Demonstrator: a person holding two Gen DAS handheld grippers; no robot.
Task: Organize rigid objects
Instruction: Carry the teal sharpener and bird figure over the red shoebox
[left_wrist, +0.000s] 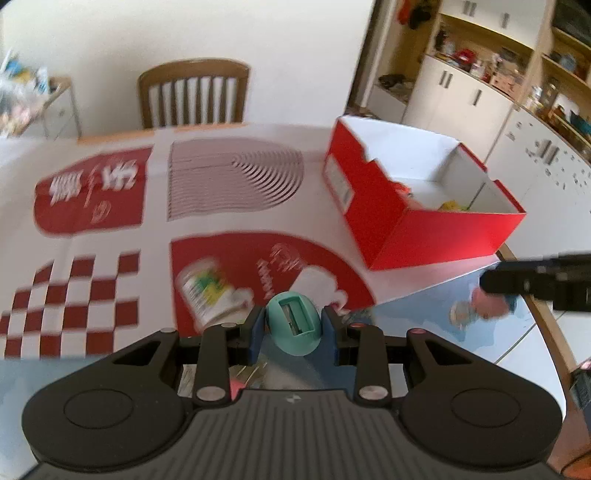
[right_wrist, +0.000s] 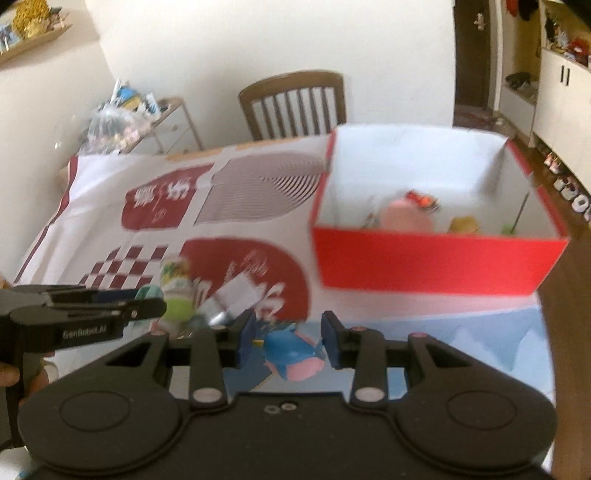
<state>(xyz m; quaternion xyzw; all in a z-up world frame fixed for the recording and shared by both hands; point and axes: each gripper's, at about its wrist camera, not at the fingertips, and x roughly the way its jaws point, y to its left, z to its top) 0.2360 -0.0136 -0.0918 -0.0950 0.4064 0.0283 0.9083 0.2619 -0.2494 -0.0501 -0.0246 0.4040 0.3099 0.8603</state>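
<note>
My left gripper (left_wrist: 294, 330) is shut on a teal egg-shaped pencil sharpener (left_wrist: 294, 326), held above the table's near part. My right gripper (right_wrist: 288, 343) is shut on a blue and pink toy fish (right_wrist: 293, 356); it also shows at the right edge of the left wrist view (left_wrist: 487, 306). A red box (right_wrist: 436, 262) with a white inside stands at the right and holds several small toys; it also shows in the left wrist view (left_wrist: 391, 210). In the right wrist view the left gripper (right_wrist: 147, 306) comes in from the left.
A red and white patterned sheet (left_wrist: 221, 229) covers the table. A small green and white bottle (right_wrist: 177, 288) and a grey and white object (right_wrist: 232, 299) lie on it near my grippers. A wooden chair (left_wrist: 194, 92) stands behind the table. Cupboards and shelves (left_wrist: 480, 85) are at the right.
</note>
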